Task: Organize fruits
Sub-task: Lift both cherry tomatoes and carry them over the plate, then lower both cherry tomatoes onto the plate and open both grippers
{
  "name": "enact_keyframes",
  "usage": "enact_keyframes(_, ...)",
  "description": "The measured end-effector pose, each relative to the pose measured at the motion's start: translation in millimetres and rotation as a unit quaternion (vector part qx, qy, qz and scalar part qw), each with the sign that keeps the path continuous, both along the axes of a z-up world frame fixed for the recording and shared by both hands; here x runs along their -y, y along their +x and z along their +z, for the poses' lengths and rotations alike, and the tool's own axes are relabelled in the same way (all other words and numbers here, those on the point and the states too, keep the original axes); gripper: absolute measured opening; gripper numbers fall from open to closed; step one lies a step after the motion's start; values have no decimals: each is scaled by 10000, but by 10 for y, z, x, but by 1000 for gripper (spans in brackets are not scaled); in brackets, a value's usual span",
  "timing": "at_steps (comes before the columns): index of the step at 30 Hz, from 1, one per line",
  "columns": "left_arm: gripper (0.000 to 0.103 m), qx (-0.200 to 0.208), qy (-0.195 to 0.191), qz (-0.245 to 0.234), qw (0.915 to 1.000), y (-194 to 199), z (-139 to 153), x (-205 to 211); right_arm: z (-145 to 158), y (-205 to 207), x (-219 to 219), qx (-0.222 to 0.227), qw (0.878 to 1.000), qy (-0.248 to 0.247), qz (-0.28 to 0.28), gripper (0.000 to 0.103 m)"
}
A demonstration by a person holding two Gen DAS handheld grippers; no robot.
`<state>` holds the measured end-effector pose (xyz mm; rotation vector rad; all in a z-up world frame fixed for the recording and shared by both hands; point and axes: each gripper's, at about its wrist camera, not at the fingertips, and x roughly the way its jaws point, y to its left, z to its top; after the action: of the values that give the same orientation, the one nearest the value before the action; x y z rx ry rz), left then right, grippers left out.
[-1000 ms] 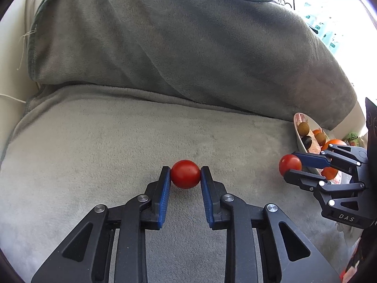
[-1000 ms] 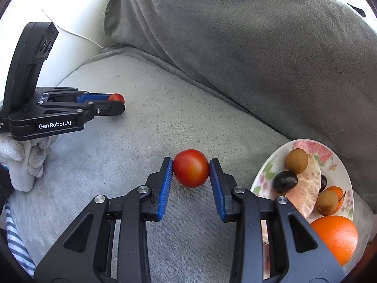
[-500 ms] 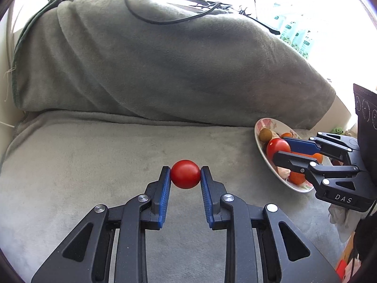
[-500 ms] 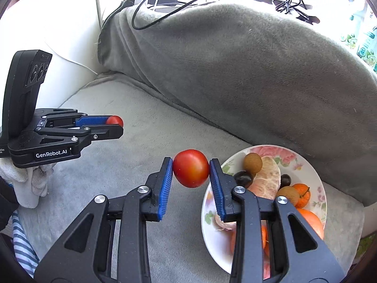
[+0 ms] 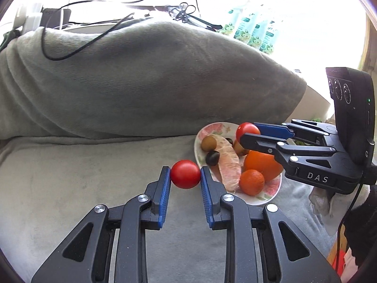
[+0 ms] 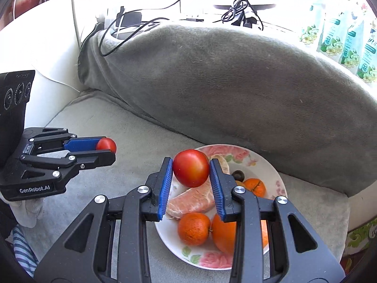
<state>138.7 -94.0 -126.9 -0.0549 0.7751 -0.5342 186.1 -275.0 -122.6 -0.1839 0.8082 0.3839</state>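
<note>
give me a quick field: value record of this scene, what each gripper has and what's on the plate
left gripper: shut on small red tomato, beside the plate's near rim
right gripper: shut on larger red tomato, above the plate
plate: floral, on grey blanket
on plate: large orange, mandarin, peeled citrus segment, dark round fruit, brown round fruit

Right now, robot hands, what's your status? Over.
Left gripper shut on small tomato, beside plate. Right gripper shut on big tomato, above plate. Nothing in the way.
</note>
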Motion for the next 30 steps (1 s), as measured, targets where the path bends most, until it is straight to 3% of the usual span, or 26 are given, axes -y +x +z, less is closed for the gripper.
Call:
enact_keyframes(9,24,-27,-27,-550,9985,-9,6,535,-66,178,309,-155,9992,164,-340,34)
enact_keyframes(24,24,-93,-74,-828,9965,112,-77,938,-189,437,439,-347,9972,328,-576,34)
enact_keyframes(27,48,-19,-16,-855,9963,84,-51,971,-199,423,451,-343,9971,326,-590,35)
enact_keyframes(29,52,24,-51,-854,9963,65,-27,964,-175,400,452,-269,9970,353,-628,55)
enact_keyframes(30,52,32,-56,-855,9963,60,-16,954,-156,402,461,-240,9970,380,-637,57)
